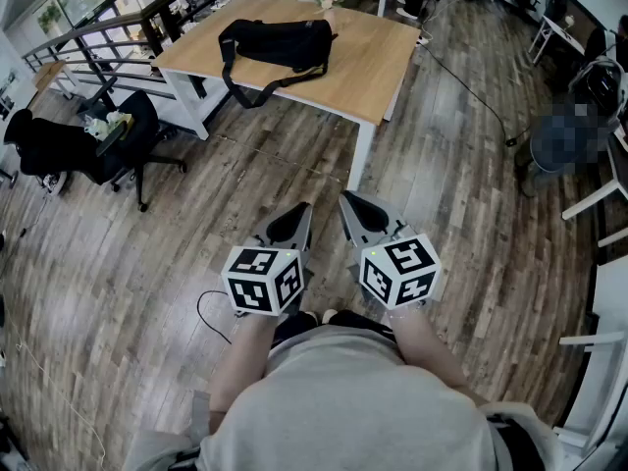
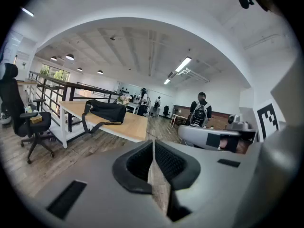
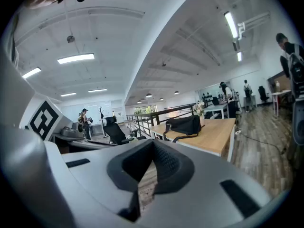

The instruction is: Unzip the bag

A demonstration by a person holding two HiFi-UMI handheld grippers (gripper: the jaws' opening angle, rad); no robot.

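A black bag [image 1: 280,44] with a long strap lies on a wooden table [image 1: 363,57] well ahead of me. It also shows in the left gripper view as the bag [image 2: 106,111] and in the right gripper view as the bag [image 3: 183,125]. My left gripper [image 1: 307,207] and right gripper [image 1: 344,198] hang side by side over the plank floor, far short of the table. Both are shut with nothing between their jaws.
A black office chair [image 1: 93,145] stands left of the table by a railing [image 1: 98,37]. A cable [image 1: 471,86] runs across the floor right of the table. White desks [image 1: 603,194] line the right side. People stand far off in the room.
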